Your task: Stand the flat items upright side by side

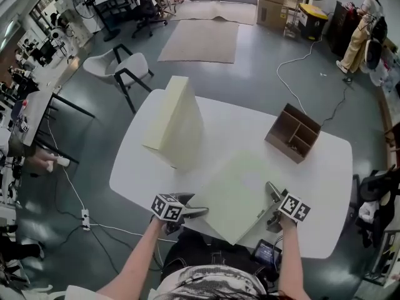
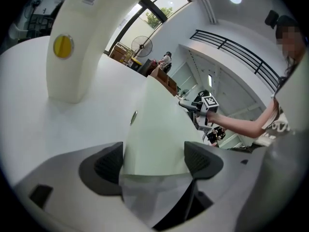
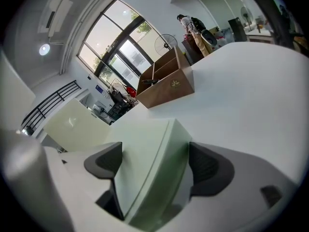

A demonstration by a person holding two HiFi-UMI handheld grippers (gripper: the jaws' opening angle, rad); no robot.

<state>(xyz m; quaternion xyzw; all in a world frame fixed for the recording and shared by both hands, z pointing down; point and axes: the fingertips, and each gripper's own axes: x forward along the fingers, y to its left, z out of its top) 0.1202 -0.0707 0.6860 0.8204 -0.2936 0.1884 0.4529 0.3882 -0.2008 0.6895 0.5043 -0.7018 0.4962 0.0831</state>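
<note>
A pale green flat box (image 1: 240, 192) lies on the white table (image 1: 325, 186), its near corner past the front edge. A cream flat box (image 1: 176, 122) stands upright at the back left. My left gripper (image 1: 199, 212) straddles the lying box's left corner; in the left gripper view the box (image 2: 157, 139) fills the gap between the pads (image 2: 108, 164), which are not squeezing it. My right gripper (image 1: 270, 200) straddles the box's right edge. There the box's edge (image 3: 154, 168) sits between wide-set pads (image 3: 205, 166), with no squeeze visible.
A brown wooden organiser (image 1: 292, 133) with compartments stands at the table's back right. A white chair (image 1: 122, 67) stands beyond the table's far left corner, and a cable (image 1: 75, 192) trails on the floor. A person (image 1: 359, 30) stands far off at the top right.
</note>
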